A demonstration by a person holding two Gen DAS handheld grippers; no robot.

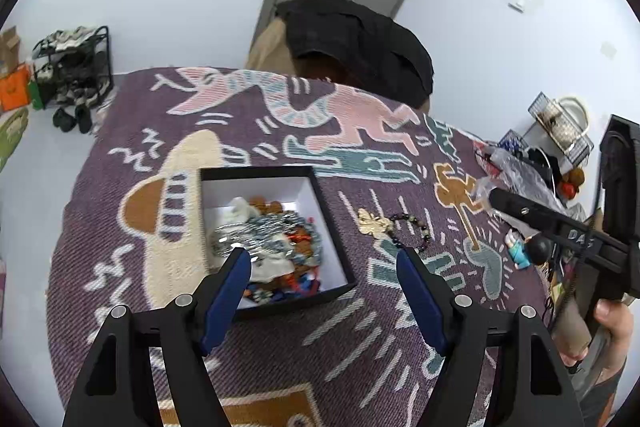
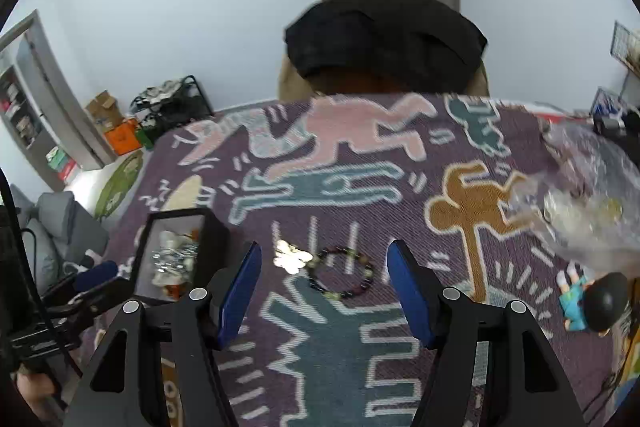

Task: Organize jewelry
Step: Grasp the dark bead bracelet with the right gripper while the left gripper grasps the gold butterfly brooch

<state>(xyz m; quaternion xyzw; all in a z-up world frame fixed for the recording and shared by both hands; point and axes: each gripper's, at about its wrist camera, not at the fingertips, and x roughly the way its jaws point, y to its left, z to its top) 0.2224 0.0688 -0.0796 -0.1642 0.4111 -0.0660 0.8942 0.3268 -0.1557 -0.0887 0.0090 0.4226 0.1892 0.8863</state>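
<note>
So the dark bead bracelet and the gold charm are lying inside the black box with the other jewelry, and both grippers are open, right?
Not quite. The bead bracelet and gold charm lie on the patterned cloth, outside the black box; the right wrist view shows it. Both the left gripper and right gripper are indeed open.

The heap inside the black box (image 1: 336, 227) is too tangled to separate, the left finger (image 1: 228, 291) covers part, and the plastic bag (image 2: 592, 195) is blurred.

Right hand-held gripper (image 1: 576, 239) — embossed "DAS".
</note>
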